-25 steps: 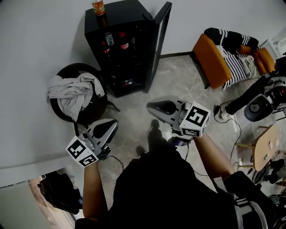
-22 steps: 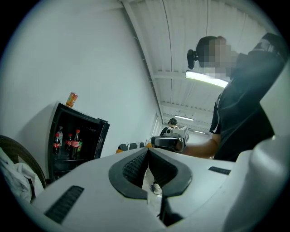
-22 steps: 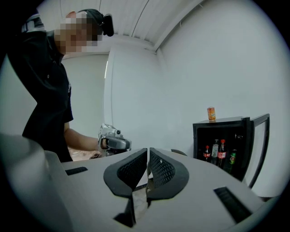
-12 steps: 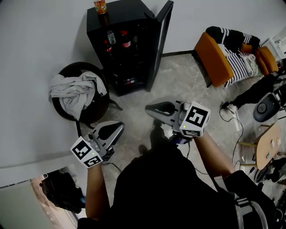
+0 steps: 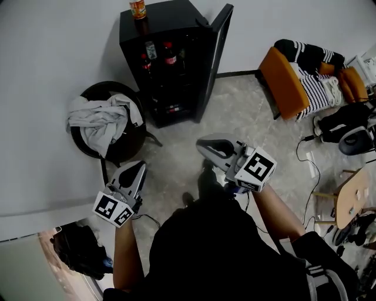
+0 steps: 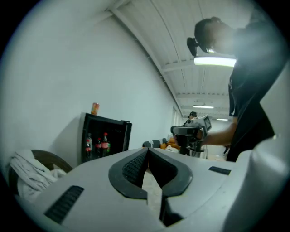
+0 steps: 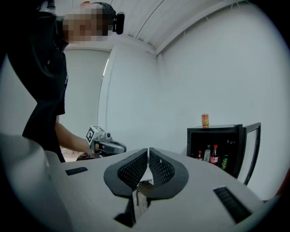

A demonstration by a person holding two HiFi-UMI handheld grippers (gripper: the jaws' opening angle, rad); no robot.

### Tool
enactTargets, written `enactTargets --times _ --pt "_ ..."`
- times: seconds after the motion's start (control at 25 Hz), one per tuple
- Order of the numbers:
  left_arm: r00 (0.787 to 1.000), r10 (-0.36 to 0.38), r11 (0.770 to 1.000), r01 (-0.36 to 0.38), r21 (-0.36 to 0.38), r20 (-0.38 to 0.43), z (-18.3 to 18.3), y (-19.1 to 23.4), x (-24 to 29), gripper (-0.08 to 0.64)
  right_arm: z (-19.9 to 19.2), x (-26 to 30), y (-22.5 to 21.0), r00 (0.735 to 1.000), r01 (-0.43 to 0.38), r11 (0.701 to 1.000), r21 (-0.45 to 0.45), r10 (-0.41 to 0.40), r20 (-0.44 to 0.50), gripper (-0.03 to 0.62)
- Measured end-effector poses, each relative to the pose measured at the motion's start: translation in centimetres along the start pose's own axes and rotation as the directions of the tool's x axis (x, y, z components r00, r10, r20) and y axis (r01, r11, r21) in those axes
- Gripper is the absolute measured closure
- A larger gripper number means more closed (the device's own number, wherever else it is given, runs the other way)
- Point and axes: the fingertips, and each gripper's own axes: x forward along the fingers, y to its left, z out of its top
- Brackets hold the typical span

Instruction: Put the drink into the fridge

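An orange drink can (image 5: pixel 137 8) stands on top of the black mini fridge (image 5: pixel 185 14), which is against the white wall with its door (image 5: pixel 215 56) swung open to the right. Several bottles (image 5: pixel 158 54) stand on its upper shelf. Both grippers hang over the floor, well short of the fridge. My left gripper (image 5: pixel 138 167) points toward it, shut with nothing between its jaws, as the left gripper view shows (image 6: pixel 147 150). My right gripper (image 5: pixel 203 144) is shut and empty too (image 7: pixel 148 149). The can (image 7: pixel 205 119) and fridge show in both gripper views.
A dark round chair heaped with pale cloths (image 5: pixel 101 120) stands left of the fridge. An orange chair with a striped blanket (image 5: pixel 296 73) is at the right, with cables and gear (image 5: pixel 346 132) on the floor and a wooden table (image 5: pixel 351 197) beside them. A black bag (image 5: pixel 79 253) lies at the lower left.
My left gripper has dropped and drawn back toward the person, turning its jaws more toward the fridge. The right gripper has barely moved.
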Motion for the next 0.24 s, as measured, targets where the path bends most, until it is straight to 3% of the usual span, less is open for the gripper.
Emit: enactTargets --times 0.08,0.24 --pt "0.997 0.066 0.998 -0.066 0.004 0.039 0.1 0.8 -0.3 0.549 -0.3 0.1 0.1 1.0 -0.004 1.0 0.003 0.004 -0.007 0.563" --pt "1.0 0.023 0.995 -0.022 -0.095 0.01 -1.6 0.6 0.3 0.549 -0.8 0.0 -0.1 1.0 0.004 1.0 0.008 -0.004 -0.022 0.563"
